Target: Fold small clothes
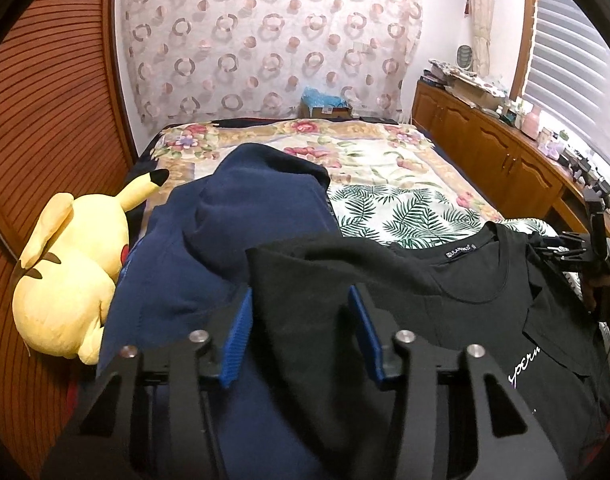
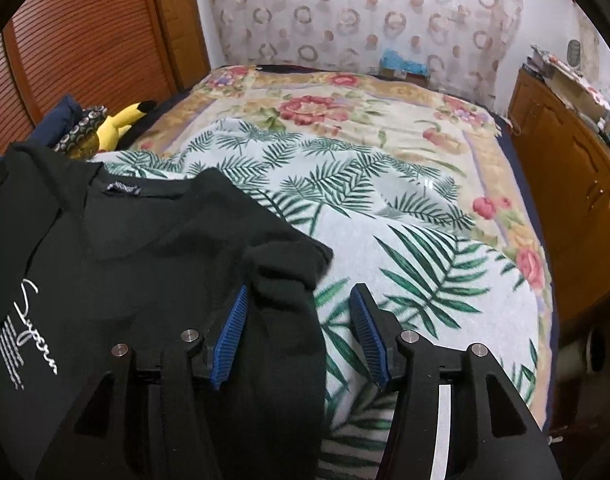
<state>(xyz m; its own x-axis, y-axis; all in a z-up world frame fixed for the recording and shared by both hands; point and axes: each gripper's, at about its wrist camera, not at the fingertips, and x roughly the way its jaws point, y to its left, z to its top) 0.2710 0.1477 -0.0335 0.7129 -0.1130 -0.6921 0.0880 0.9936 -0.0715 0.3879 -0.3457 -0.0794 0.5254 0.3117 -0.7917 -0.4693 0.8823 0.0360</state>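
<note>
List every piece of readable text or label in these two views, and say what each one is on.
Neck label of the black T-shirt: white capitals, too small to read surely in either view.
Chest print on that T-shirt: white script, roughly "Sugoro", uncertain; the left wrist view shows only its end.
Fine lines under the script: too blurred to read.
Label on the cardboard box at the bed's far end: illegible.
Nothing else readable.
</note>
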